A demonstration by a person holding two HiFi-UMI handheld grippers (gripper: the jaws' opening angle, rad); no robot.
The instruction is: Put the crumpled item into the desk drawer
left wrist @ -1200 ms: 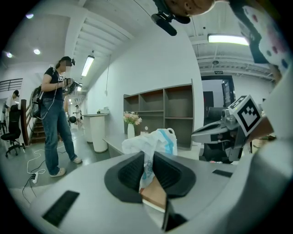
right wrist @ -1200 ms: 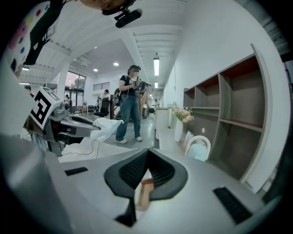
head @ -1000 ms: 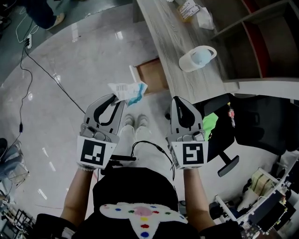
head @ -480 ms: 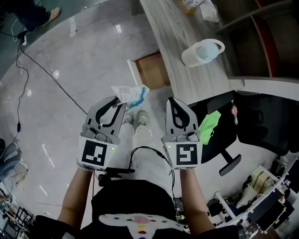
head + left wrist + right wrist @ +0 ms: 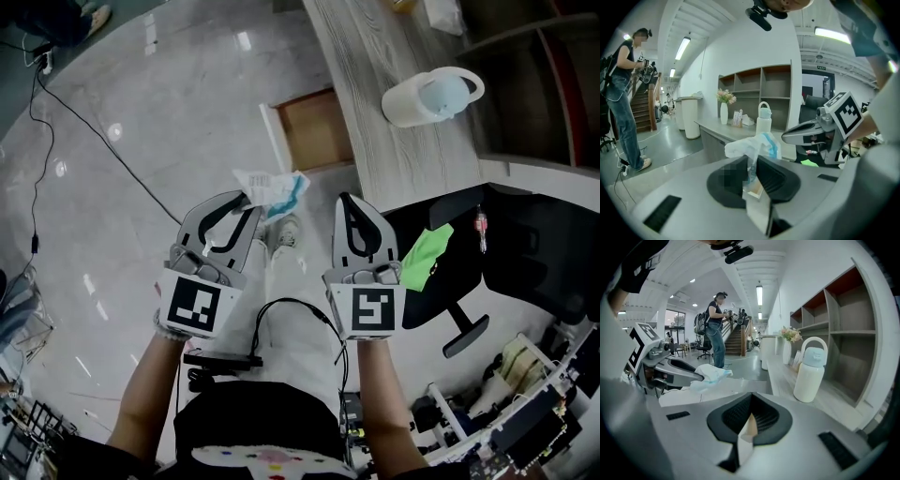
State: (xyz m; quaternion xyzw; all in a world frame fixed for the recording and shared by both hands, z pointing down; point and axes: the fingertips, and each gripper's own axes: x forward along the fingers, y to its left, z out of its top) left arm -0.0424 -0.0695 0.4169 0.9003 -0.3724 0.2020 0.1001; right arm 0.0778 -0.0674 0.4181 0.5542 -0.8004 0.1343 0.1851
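One crumpled item (image 5: 274, 187) is in play: a thin white wad, much wrinkled, with a pale blue patch on its right side and a little dark print on the white part. It sits at the very tips of the left gripper (image 5: 249, 199), whose jaws are clenched on its lower end. Most of the wad bunches up and out past the tips, leaning toward the right gripper. It hangs in the air above the pale glossy floor (image 5: 141, 141), apart from everything but the jaws.

One drawer (image 5: 314, 129) stands pulled out from the bench (image 5: 375, 122). It lies ahead of the jaw tips and between the two pairs, well apart from the wad, with its brown inside showing and a white edge along its left side.

Two grippers are held side by side, near each other but not touching. The right gripper (image 5: 349, 202) has its jaws pressed together with nothing between them.

One white bottle (image 5: 433, 96) with a light blue lid and a loop handle stands on the grey wood-grain bench, ahead of the right jaws and off to their right. One black chair (image 5: 525, 253) stands to the right of those jaws, with one bright green piece (image 5: 427, 255) against it.
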